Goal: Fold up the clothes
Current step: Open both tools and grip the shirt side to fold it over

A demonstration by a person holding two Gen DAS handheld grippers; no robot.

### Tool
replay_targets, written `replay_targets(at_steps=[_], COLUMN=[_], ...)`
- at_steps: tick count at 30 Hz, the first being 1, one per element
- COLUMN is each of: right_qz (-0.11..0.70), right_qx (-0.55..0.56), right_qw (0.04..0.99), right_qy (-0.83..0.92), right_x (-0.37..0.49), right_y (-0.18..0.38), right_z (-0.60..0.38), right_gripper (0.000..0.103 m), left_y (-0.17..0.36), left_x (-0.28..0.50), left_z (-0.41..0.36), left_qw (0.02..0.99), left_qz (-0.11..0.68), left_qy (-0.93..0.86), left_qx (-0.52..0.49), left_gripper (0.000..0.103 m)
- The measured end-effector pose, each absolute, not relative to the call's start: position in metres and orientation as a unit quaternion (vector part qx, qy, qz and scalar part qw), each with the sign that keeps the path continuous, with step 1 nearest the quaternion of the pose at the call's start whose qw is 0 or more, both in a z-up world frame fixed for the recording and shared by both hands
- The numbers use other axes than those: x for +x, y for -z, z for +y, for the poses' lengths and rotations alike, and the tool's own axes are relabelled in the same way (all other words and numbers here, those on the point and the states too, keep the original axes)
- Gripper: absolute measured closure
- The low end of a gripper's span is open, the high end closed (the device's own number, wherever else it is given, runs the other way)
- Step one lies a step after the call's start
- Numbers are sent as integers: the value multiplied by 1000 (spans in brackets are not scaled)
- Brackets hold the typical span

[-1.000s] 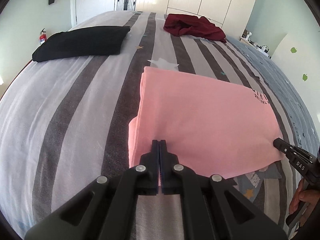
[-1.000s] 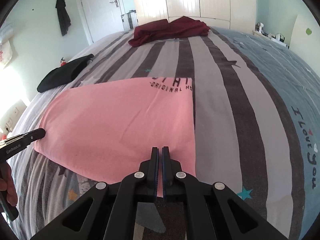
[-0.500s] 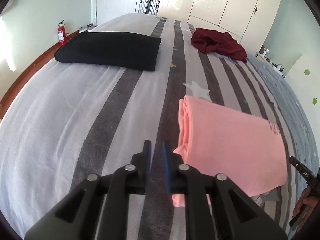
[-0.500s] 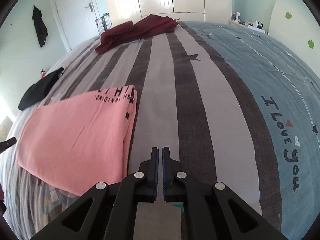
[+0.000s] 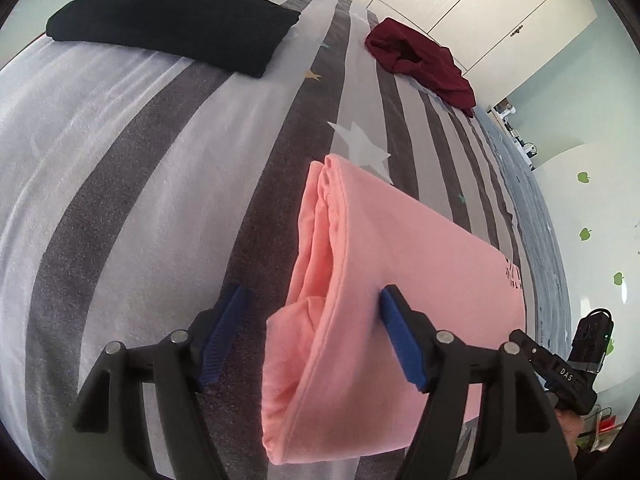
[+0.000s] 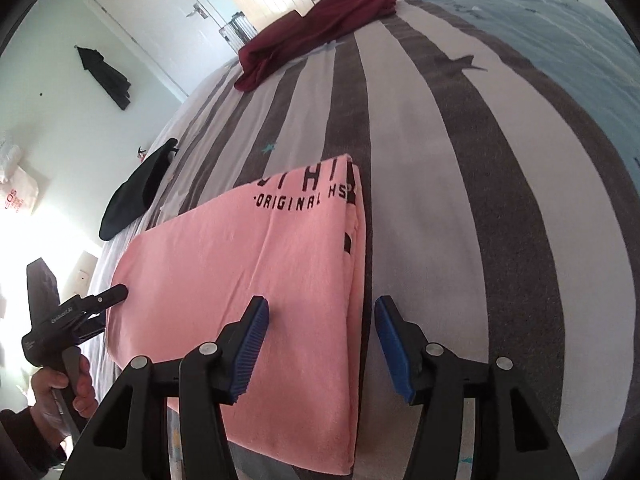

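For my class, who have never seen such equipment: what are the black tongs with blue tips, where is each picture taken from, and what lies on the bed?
A person holds one hand-held gripper in each hand; a camera on each looks along its fingers. The left gripper straddles one side edge of a folded pink shirt, the right gripper the other. Both jaws are opening; neither grips. On the striped bed also lie a folded black garment and a crumpled maroon one.
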State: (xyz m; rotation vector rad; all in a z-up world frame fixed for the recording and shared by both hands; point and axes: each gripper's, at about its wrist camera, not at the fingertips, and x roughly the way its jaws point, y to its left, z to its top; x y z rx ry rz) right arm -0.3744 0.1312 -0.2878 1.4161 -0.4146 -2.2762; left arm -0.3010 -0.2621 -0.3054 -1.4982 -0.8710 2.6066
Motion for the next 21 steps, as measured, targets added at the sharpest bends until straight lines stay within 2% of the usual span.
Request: replay_targets(at_steps=[15, 17, 19, 20, 21], right_qz=[-183, -185, -183, -181, -179], right_qx=[528, 528, 528, 527, 526], right_qw=[267, 273, 278, 280, 281], right_qy=[785, 782, 782, 782, 782], right_x=[-392, -396, -398, -399, -400], right_y=[305, 305, 305, 305, 305], right_z=[114, 111, 108, 108, 107], right_gripper=[50, 50, 52, 58, 71], left_y=[307, 306, 304, 303, 301], left_x=[-319, -321, -323, -324, -324], left_z=[-243, -242, -240, -238, -236], left_qw=[52, 58, 61, 64, 66], left_qz=[-277, -275, -265, -258, -251], left_qy=[-817, -816, -818, -820, -823], left_qx=[-503, -506, -507, -506, -506], left_gripper=[37, 41, 53, 57, 65])
